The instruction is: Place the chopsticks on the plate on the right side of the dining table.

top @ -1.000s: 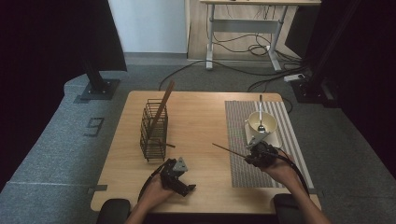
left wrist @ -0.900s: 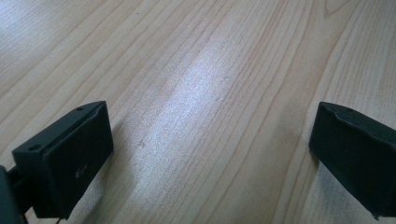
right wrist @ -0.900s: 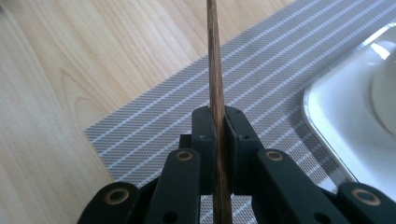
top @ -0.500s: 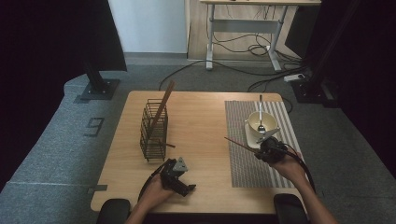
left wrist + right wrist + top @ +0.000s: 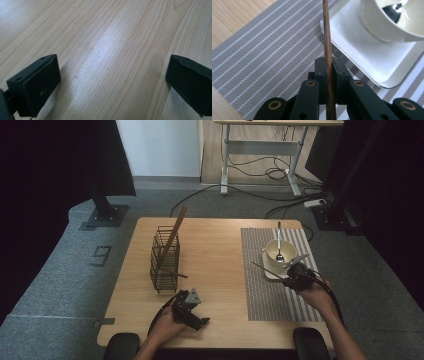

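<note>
My right gripper [image 5: 291, 279] is shut on a thin brown chopstick [image 5: 267, 270], low over the striped placemat [image 5: 270, 296]. In the right gripper view the chopstick [image 5: 326, 30] runs up from between the closed jaws of that gripper [image 5: 329, 68], along the left edge of a white square plate [image 5: 362, 53]. On the plate stands a white bowl [image 5: 280, 251] with a spoon [image 5: 279, 240] in it. My left gripper [image 5: 199, 321] rests near the table's front edge. In the left gripper view it [image 5: 112, 82] is open over bare wood.
A black wire basket [image 5: 164, 262] stands left of centre on the wooden table [image 5: 215, 245], with a long brown stick [image 5: 175, 232] leaning out of its top and a short piece [image 5: 180, 274] poking from its side. Cables and a desk frame lie on the floor beyond.
My right gripper has carried the chopstick to the right, closer to the plate and bowl. The left gripper has stayed where it was.
</note>
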Tool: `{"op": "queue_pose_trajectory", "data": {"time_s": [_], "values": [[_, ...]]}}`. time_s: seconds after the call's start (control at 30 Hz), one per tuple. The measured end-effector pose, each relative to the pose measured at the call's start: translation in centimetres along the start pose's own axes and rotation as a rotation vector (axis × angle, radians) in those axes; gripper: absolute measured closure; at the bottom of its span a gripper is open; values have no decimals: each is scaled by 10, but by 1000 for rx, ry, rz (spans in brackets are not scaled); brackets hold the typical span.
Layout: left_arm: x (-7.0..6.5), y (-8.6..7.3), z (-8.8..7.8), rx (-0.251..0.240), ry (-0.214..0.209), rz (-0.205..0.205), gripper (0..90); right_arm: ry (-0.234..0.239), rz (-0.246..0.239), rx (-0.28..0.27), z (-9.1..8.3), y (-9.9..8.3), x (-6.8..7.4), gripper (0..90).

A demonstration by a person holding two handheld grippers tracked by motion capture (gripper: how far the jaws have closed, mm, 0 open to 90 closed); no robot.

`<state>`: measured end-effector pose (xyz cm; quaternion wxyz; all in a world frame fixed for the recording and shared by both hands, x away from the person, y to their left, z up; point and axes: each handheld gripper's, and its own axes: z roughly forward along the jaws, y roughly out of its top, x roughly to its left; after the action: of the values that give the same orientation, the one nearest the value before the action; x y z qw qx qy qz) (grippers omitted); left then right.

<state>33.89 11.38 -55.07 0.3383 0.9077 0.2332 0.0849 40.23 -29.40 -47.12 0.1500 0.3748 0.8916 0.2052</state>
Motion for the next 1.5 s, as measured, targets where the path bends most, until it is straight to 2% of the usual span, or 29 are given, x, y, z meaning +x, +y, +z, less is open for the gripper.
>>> {"op": "queue_pose_trajectory", "data": {"time_s": [0.3, 0.47, 0.9, 1.27, 1.5], "values": [[0, 0, 0, 0, 0, 0, 0, -28, 20, 13, 8, -7, -17, 829], [0, 0, 0, 0, 0, 0, 0, -21, 37, 10, 15, -7, -24, 829], [0, 0, 0, -1, -1, -1, 0, -32, 69, 50, 30, -6, -42, 814], [0, 0, 0, 0, 0, 0, 0, -55, 84, 67, 37, -7, -53, 780], [0, 0, 0, 0, 0, 0, 0, -59, 89, 60, 37, -7, -55, 761]]}}
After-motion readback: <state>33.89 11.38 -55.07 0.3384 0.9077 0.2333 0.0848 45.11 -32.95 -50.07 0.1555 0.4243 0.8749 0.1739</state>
